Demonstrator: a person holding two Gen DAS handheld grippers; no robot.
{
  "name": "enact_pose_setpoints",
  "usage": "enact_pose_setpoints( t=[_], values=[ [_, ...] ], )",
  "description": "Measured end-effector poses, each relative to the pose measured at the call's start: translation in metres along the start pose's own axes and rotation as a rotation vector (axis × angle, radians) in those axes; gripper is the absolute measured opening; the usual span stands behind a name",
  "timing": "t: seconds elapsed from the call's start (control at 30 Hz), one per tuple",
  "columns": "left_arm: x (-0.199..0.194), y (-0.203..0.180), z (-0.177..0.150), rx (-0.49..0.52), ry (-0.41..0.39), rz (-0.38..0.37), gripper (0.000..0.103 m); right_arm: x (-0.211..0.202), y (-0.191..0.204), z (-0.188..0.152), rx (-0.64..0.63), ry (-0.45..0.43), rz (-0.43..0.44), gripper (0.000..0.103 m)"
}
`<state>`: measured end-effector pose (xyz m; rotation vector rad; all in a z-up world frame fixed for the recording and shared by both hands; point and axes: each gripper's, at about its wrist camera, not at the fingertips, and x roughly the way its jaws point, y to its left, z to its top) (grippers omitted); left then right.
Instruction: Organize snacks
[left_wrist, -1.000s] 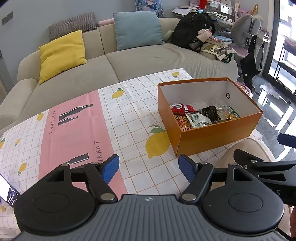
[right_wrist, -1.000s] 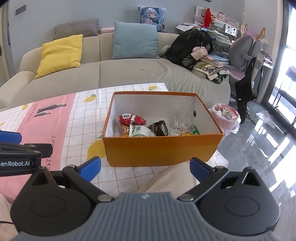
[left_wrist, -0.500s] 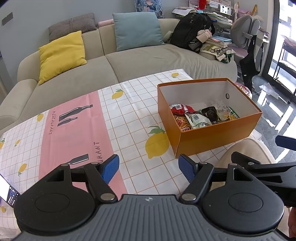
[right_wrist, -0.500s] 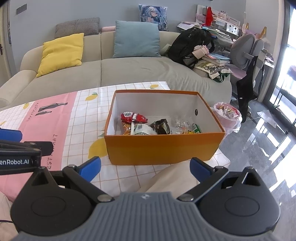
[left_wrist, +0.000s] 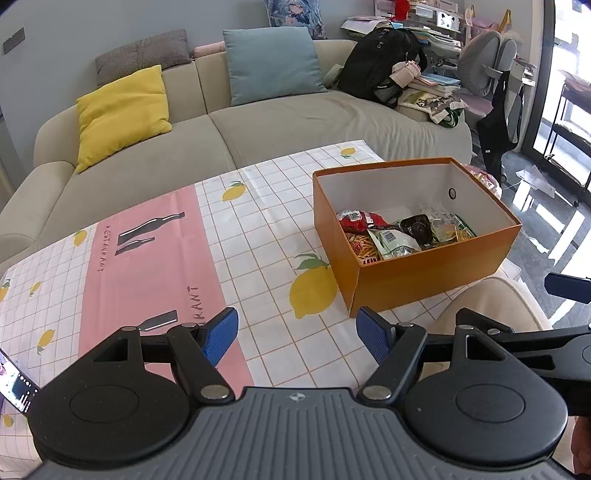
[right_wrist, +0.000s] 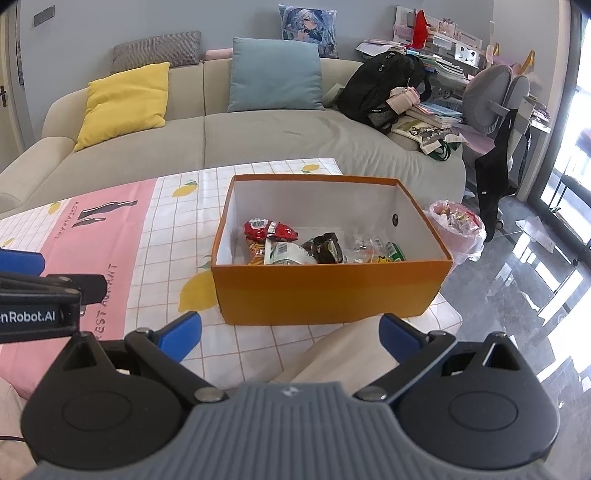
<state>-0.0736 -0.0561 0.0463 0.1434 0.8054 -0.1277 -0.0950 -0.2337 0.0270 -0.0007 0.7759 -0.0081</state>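
An orange box (right_wrist: 332, 291) holding snack packets (right_wrist: 291, 245) sits on the tabletop (left_wrist: 258, 236). Near it, the left tool (left_wrist: 297, 334) and right tool (right_wrist: 290, 332) hover wide open, gripping nothing.

The orange box (right_wrist: 328, 291) hides the lower parts of the snack packets (right_wrist: 295, 243) behind its near wall; their printed labels are too small to read. A phone (left_wrist: 14, 384) is cut off by the left edge. The left claw (right_wrist: 22, 288) is only partly in frame in the right wrist view.
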Motion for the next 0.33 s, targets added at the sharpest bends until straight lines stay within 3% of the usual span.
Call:
enact_pose_setpoints(
  t=[0.33],
  values=[
    [-0.0012, 0.0008, -0.0004, -0.005, -0.007, 0.0, 0.086, -0.0001, 0.0003, 0.0001, -0.004, 0.003, 0.003, 0.1]
  ],
)
